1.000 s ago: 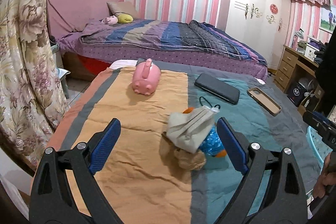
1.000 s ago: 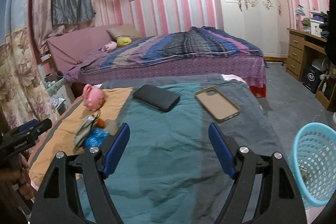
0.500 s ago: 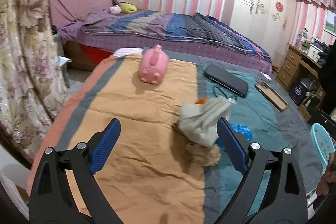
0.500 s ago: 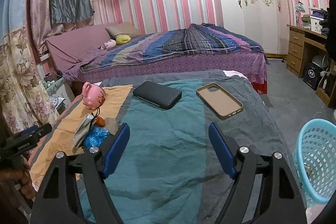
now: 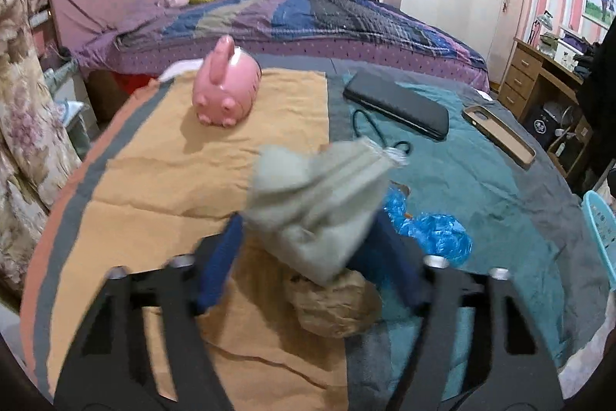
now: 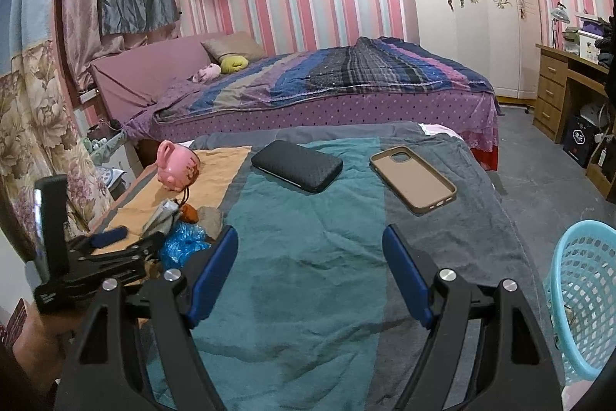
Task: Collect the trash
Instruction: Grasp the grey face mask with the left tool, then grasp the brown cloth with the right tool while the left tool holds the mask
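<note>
grey face mask (image 5: 321,197) between left gripper (image 5: 308,253) pads; one basket (image 6: 587,295).

The left claw (image 5: 308,241) is motion-blurred, its tips hidden behind the grey mask (image 5: 319,203). The blue basket (image 6: 589,299) is cut off by the frame's edge.

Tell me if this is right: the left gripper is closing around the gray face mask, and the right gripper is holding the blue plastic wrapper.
Not quite. The right gripper holds nothing: in the right wrist view its jaws stand wide open over bare cloth. The blue plastic wrapper lies on the table beside the left gripper. The rest is right: the left wrist view shows that gripper's fingers on either side of the gray face mask.
</note>
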A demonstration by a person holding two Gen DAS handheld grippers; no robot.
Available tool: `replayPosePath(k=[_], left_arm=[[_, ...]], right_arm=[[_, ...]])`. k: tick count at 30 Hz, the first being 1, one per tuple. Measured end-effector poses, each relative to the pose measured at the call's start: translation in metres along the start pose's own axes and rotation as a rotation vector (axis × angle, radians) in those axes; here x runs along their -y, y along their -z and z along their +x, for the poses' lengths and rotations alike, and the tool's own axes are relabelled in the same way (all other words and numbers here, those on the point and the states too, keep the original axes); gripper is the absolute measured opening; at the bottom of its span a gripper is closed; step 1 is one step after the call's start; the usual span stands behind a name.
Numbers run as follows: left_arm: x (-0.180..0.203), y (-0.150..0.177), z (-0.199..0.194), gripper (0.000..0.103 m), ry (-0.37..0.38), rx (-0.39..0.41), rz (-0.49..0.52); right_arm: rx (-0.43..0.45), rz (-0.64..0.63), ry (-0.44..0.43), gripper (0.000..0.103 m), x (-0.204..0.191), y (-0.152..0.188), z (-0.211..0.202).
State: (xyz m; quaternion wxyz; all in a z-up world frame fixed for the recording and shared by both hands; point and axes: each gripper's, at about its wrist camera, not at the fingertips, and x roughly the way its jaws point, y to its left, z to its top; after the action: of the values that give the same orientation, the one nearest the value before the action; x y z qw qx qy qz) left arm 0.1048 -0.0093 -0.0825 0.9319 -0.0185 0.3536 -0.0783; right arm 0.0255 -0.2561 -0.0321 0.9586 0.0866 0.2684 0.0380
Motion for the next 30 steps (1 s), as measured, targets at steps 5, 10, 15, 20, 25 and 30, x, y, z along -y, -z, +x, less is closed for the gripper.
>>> replayPosePath(k=[5,10,15,20,25,30], left_arm=[[-0.005,-0.001,-0.008,0.026,0.001,0.012,-0.025],[-0.019,-0.008,-0.038,0.013,-0.006,0.099,-0.068],[-0.039,-0.012,-0.061,0.007,-0.038,0.164,-0.104],[-0.05,-0.012,-0.068,0.006,-0.048,0.176,-0.122],[-0.059,-0.012,-0.069,0.006,-0.06,0.18,-0.131],[-0.068,-0.011,-0.069,0.006,-0.066,0.178,-0.143]], right_arm=[[-0.003,-0.008,-0.009,0.076,-0.004,0.0,0.001],[-0.008,-0.023,-0.01,0.076,-0.011,0.003,0.003],[-0.01,-0.03,-0.009,0.076,-0.016,0.005,0.006],[-0.017,-0.042,-0.017,0.076,-0.026,0.007,0.01],[-0.019,-0.062,-0.03,0.076,-0.039,0.01,0.014],[-0.02,-0.073,-0.042,0.076,-0.049,0.013,0.018]])
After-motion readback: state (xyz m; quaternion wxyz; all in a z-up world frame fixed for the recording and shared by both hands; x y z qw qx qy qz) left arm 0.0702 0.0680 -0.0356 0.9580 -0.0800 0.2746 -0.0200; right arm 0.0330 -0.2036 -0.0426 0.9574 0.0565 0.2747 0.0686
